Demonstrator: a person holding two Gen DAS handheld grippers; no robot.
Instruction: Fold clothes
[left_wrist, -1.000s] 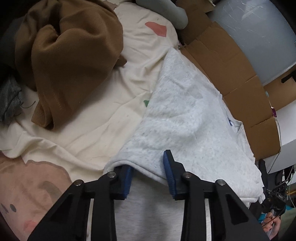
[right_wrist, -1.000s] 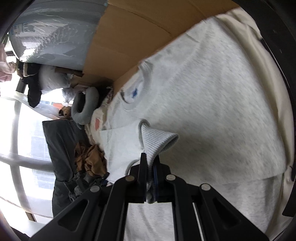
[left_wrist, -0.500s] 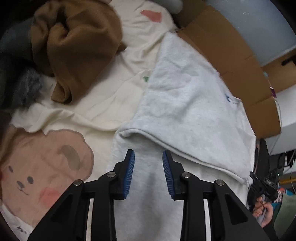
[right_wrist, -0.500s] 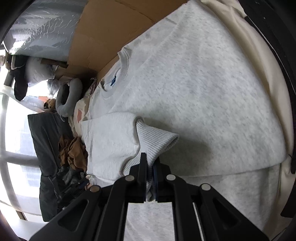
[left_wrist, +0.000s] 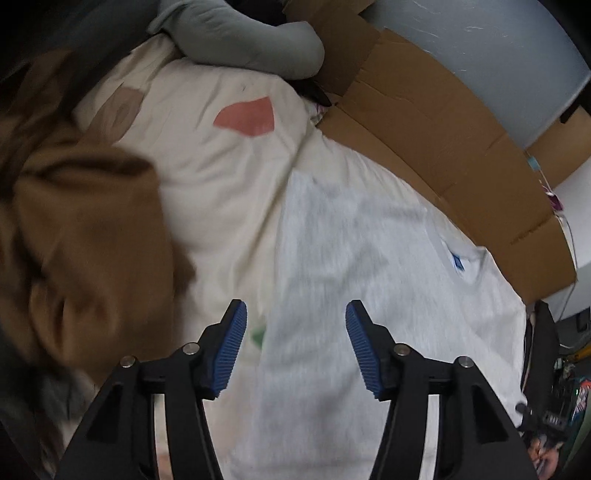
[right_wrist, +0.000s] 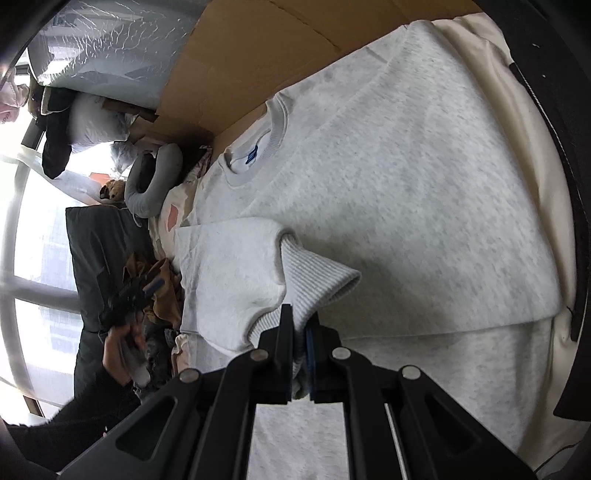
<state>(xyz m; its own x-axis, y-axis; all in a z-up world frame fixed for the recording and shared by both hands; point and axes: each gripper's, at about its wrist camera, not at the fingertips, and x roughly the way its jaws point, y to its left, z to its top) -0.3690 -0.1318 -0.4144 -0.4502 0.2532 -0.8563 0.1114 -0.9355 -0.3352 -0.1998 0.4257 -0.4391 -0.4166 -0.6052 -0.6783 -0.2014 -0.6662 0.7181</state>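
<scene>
My left gripper (left_wrist: 295, 343) has just been opening, empty, above one grey sweatshirt (left_wrist: 351, 258) lying across the blanket (left_wrist: 221, 177). Only this view shows one brown garment (left_wrist: 85, 236). My right gripper (right_wrist: 300, 325) pinches the ribbed cuff (right_wrist: 314, 280).

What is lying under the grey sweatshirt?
The grey sweatshirt lies on a cream blanket with pink and brown prints, which shows along its edges. The sweatshirt hides the blanket beneath it, so anything else there cannot be seen.
</scene>
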